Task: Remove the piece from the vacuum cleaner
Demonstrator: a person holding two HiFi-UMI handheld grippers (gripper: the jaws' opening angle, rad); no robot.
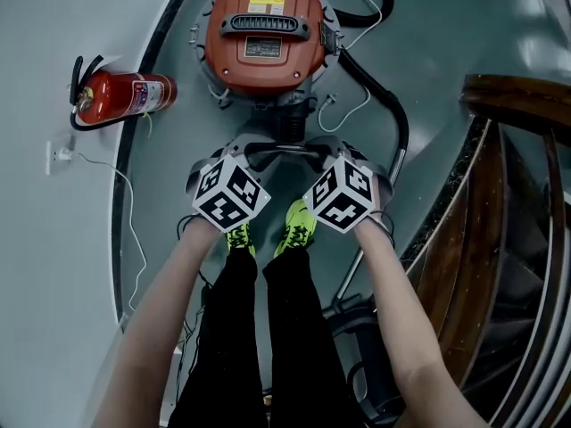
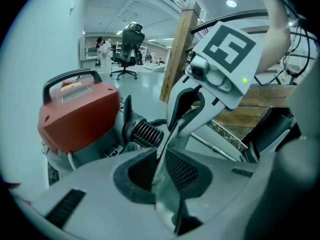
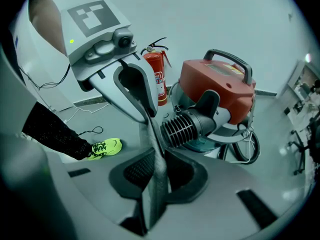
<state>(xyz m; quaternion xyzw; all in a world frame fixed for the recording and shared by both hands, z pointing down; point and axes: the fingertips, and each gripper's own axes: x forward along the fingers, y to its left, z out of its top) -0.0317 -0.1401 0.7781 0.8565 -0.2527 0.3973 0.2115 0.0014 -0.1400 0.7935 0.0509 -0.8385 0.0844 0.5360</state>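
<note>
The left gripper (image 2: 161, 170) and right gripper (image 3: 159, 171) both clamped the thin grey piece (image 3: 152, 139), just before the vacuum cleaner (image 1: 265, 34)

No writing can be read anywhere. The red-topped round vacuum cleaner (image 1: 265, 34) carries a yellow label (image 1: 267, 4) and a dark plate (image 1: 263, 47), and the red fire extinguisher (image 1: 125, 94) a pale label (image 1: 145, 92), all too small to make out. The left marker cube (image 1: 230, 193) and right marker cube (image 1: 340, 194) show only black-and-white square patterns.
</note>
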